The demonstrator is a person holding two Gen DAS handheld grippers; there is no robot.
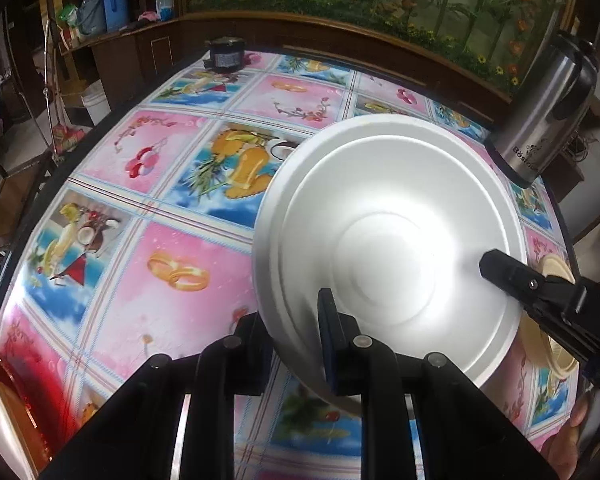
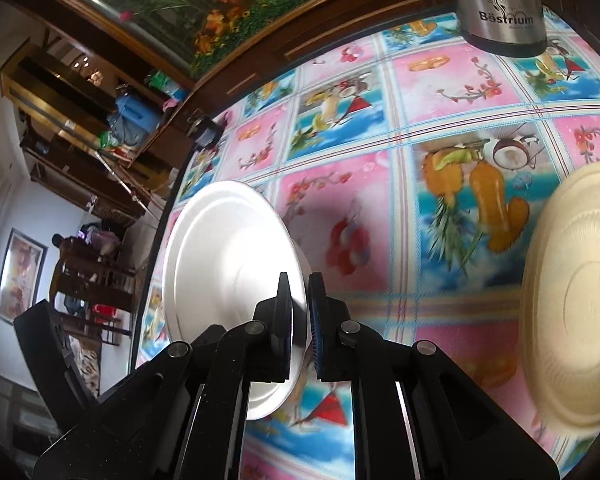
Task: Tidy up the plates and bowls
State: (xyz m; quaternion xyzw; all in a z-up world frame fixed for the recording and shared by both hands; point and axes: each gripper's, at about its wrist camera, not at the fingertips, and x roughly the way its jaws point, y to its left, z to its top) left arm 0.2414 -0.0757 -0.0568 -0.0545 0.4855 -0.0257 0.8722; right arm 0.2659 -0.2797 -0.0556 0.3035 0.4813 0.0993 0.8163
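A white foam bowl [image 1: 392,232] is held above the table, its inside facing my left camera. My left gripper [image 1: 296,344] is shut on its near rim. My right gripper [image 2: 300,320] is shut on the opposite rim of the same white bowl [image 2: 228,256]; its finger shows in the left wrist view [image 1: 512,272]. A cream plate [image 2: 576,300] lies on the table to the right in the right wrist view; its edge shows behind the bowl in the left wrist view [image 1: 556,268].
A steel thermos jug [image 1: 544,120] stands at the table's far right, also in the right wrist view [image 2: 500,4]. A black round container [image 1: 225,54] sits at the far edge. A red-rimmed dish [image 1: 4,400] is at the near left. The table has a pink and blue patterned cloth [image 1: 172,208].
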